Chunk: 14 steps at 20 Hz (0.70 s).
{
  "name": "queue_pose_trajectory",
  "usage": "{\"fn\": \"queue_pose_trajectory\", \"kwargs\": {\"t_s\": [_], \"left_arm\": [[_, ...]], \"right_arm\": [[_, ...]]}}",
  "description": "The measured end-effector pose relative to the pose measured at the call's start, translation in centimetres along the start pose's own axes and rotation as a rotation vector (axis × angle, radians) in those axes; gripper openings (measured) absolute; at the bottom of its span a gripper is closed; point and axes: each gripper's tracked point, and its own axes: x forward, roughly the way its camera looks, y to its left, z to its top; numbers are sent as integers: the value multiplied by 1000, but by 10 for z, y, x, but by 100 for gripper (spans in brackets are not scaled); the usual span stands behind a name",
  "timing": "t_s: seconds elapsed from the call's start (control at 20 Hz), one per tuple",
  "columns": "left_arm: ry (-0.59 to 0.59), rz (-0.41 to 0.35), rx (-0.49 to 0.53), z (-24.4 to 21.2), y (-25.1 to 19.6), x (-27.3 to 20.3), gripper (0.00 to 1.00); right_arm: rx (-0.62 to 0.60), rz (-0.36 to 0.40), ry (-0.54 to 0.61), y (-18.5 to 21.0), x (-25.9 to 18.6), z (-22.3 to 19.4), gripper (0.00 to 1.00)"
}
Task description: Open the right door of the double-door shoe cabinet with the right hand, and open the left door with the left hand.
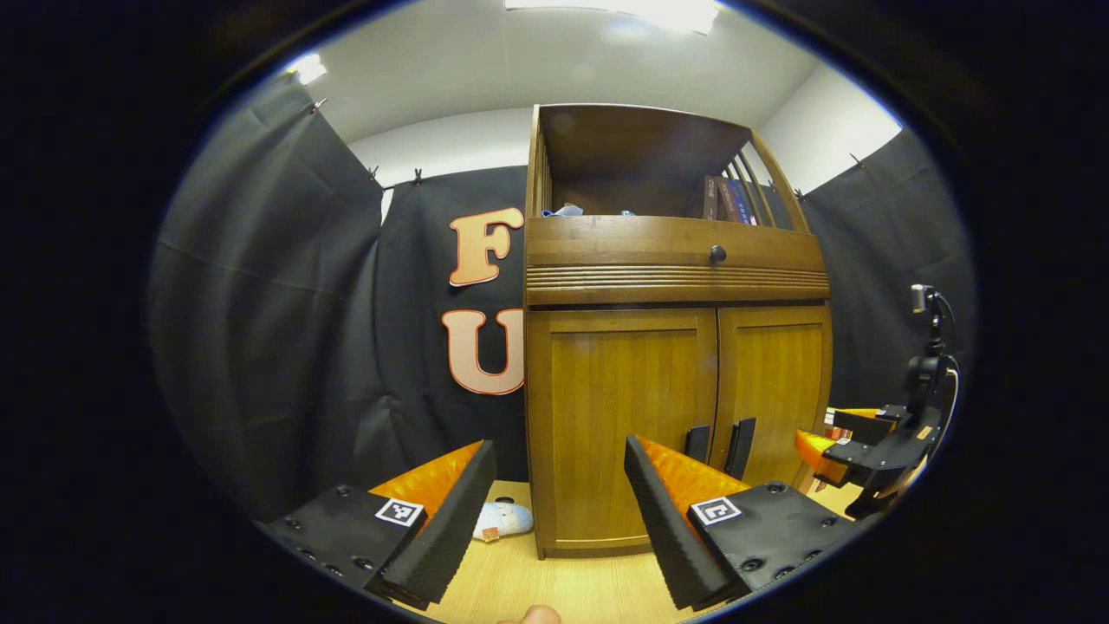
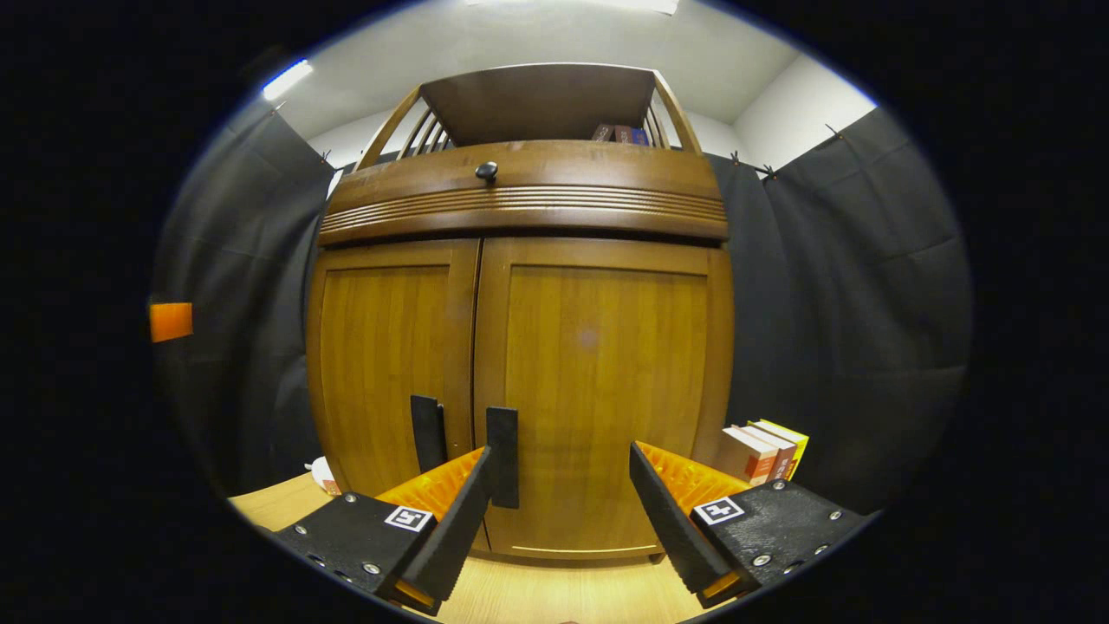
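Black cloth hangs behind the shoe cabinet; both doors are closed. My left gripper and right gripper gape wide, empty.

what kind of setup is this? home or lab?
Probably a staged recording booth, not a lived-in home: black cloth is clipped up as walls behind a wooden shoe cabinet standing on a light wood tabletop, and a few books stand beside it like props.
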Motion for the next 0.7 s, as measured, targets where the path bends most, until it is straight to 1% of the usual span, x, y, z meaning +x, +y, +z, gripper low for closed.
{"fn": "queue_pose_trajectory", "kwargs": {"t_s": [0.15, 0.2, 0.25, 0.3, 0.35, 0.45, 0.55, 0.7], "left_arm": [[-4, -1, 5, -2, 3, -3, 99], [-5, -3, 5, -2, 4, -4, 96], [-5, -7, 5, -2, 4, -5, 96], [-4, -9, 5, -4, 4, -6, 99], [-3, -11, 5, -5, 5, -7, 99], [0, -12, 4, -6, 8, -8, 99], [4, -6, -2, -8, 11, -6, 99], [26, -8, -17, -17, 15, -4, 99]], "right_arm": [[2, 10, 23, 14, 19, -17, 94], [0, 8, 31, 16, 27, -22, 94], [3, 12, 35, 20, 34, -28, 94], [9, 15, 43, 23, 41, -34, 100], [16, 20, 53, 26, 48, -41, 94], [22, 25, 63, 32, 61, -51, 93], [17, 25, 73, 38, 72, -59, 90], [25, 30, 86, 47, 87, -69, 82]]}}
